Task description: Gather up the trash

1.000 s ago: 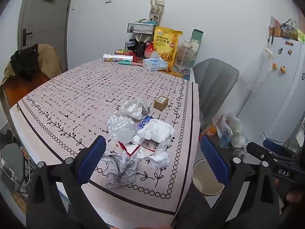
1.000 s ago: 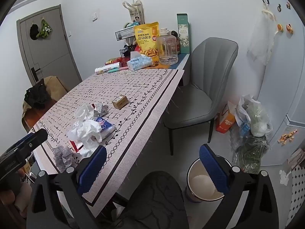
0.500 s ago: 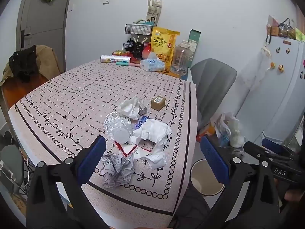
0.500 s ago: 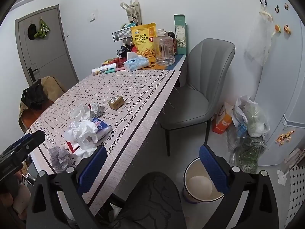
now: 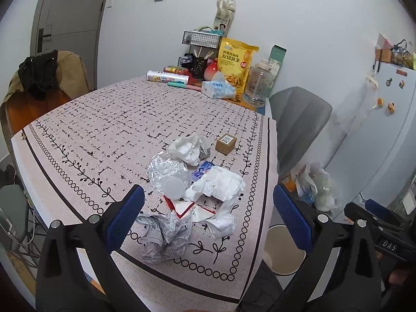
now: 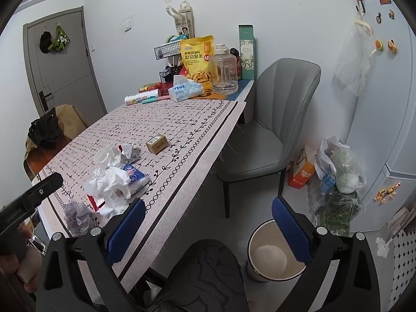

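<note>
1. Table (image 5: pixel 78 140): ahead of my left claw, its patterned cloth carrying the trash.
2. Waste bin (image 6: pixel 275 257): on the floor, directly below my right claw (image 6: pixel 208 223), whose fingers are spread wide and empty.
3. My left claw (image 5: pixel 208 215): released, holding nothing, poised over the trash.
4. Crumpled paper (image 5: pixel 163 234): nearest piece, between my left fingertips; white tissue (image 5: pixel 221 184) just beyond.

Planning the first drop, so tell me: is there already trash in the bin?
No, the bin on the floor shows only its bare pale bottom.
</note>
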Demonstrator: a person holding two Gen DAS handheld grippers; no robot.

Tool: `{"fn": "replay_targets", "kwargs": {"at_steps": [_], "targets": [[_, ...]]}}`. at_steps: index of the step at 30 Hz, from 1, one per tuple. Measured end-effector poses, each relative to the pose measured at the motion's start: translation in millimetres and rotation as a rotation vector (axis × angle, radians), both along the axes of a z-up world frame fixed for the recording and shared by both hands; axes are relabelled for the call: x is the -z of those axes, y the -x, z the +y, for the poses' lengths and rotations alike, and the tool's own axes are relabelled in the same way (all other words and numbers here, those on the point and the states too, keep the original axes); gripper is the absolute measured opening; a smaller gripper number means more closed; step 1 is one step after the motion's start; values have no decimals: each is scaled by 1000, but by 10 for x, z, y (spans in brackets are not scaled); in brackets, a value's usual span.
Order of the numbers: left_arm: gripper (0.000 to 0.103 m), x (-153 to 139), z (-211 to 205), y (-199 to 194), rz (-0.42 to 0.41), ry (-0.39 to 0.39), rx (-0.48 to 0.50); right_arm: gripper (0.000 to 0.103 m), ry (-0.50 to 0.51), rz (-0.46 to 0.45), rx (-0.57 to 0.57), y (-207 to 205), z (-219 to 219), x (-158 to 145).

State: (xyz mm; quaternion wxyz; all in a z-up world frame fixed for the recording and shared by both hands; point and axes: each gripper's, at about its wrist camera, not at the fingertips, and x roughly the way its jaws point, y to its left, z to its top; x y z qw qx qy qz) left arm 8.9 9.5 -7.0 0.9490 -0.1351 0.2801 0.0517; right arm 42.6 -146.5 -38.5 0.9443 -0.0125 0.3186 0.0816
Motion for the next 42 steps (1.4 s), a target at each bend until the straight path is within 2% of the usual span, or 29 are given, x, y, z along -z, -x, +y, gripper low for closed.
{"fn": "replay_targets", "kwargs": {"at_steps": [31, 42], "targets": [[98, -1, -13, 56, 1, -20, 22, 95, -5, 2, -8, -4, 76, -55], [98, -50, -12, 89, 3, -19, 31, 95, -36, -6, -36, 16, 57, -87]]}}
